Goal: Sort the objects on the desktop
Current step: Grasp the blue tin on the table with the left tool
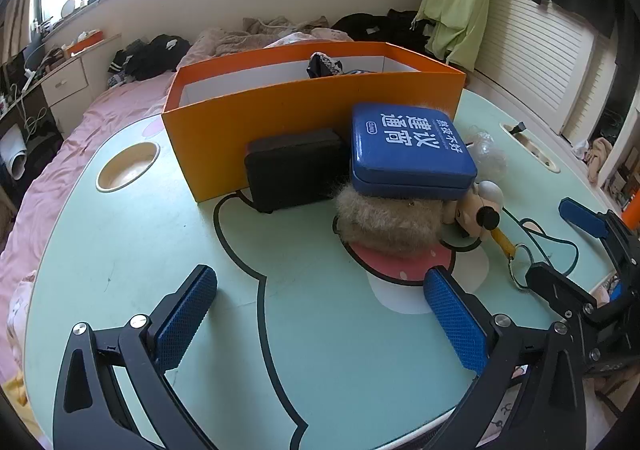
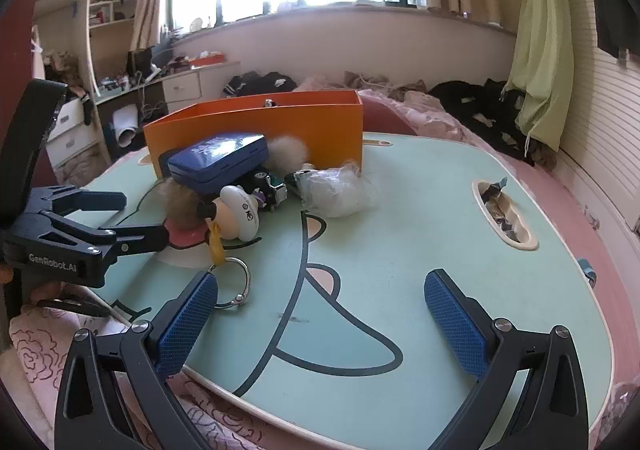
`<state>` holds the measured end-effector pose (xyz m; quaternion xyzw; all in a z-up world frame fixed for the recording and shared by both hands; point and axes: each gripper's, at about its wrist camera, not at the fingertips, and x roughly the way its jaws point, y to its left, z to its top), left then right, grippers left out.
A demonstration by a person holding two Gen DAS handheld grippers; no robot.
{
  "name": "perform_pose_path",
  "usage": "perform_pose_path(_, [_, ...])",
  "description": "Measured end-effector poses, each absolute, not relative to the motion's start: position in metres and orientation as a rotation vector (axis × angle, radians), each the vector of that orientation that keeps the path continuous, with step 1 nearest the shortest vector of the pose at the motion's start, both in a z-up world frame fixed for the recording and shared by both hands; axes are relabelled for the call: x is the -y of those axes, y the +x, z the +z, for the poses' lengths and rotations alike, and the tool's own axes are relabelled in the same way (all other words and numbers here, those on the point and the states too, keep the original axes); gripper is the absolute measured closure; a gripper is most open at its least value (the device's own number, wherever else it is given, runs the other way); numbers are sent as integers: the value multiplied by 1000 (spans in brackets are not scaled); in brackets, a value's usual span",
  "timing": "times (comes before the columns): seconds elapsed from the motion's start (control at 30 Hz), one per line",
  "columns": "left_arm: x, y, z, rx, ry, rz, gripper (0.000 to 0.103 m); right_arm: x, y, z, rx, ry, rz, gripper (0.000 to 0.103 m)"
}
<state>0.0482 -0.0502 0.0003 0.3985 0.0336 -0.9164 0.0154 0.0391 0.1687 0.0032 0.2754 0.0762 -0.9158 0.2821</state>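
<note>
An orange box (image 1: 304,118) (image 2: 320,122) stands at the back of the mint-green table (image 1: 140,250) (image 2: 420,218). In front of it lie a black case (image 1: 294,170), a blue tin (image 1: 408,152) (image 2: 220,158) resting on a furry beige thing (image 1: 384,218), a doll keychain (image 1: 486,210) (image 2: 238,216) with a metal ring (image 2: 236,282), and a clear plastic bag (image 2: 340,190). My left gripper (image 1: 320,314) is open and empty, short of the pile. My right gripper (image 2: 320,314) is open and empty, right of the ring.
A round cup hole (image 1: 128,166) is sunk in the table's left side and an oval slot (image 2: 504,214) holding scraps in its right side. A pink bed with clothes (image 2: 460,106) surrounds the table. The other gripper shows at the edge of each view.
</note>
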Motion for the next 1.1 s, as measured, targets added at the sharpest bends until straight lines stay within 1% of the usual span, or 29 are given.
perform_pose_path(0.4, [50,46,3,-96,1260,-2848,0,-171,41,2,-204,719,-2436,0])
perform_pose_path(0.47, [47,51,12,-79,1184,-2874,1,-172,41,2,-202,718,-2436,0])
perform_pose_path(0.6, [31,55,42,17,1016,-2952,1,-173,41,1,-203,717,-2436,0])
perform_pose_path(0.7, [22,39,58,28,996,-2977,1,-173,41,1,-201,717,-2435,0])
perform_pose_path(0.77, [16,20,58,37,1042,-2972,2,-173,41,2,-202,716,-2435,0])
perform_pose_path(0.8, [14,10,55,37,1076,-2962,4,-173,41,2,-202,716,-2435,0])
perform_pose_path(0.87, [15,-5,47,18,1149,-2936,15,-174,41,2,-201,716,-2435,0])
perform_pose_path(0.93, [19,-15,39,-44,1210,-2921,18,-173,41,2,-201,716,-2435,0])
perform_pose_path(0.97, [18,-15,40,-29,1174,-2920,21,-173,41,2,-202,715,-2436,0])
perform_pose_path(1.0, [17,-15,39,-19,1173,-2918,23,-174,42,2,-201,715,-2435,0])
perform_pose_path(1.07, [14,-12,39,1,1165,-2943,36,-174,42,2,-202,714,-2435,0])
perform_pose_path(1.1, [12,-11,39,19,1165,-2951,36,-174,42,2,-202,714,-2435,0])
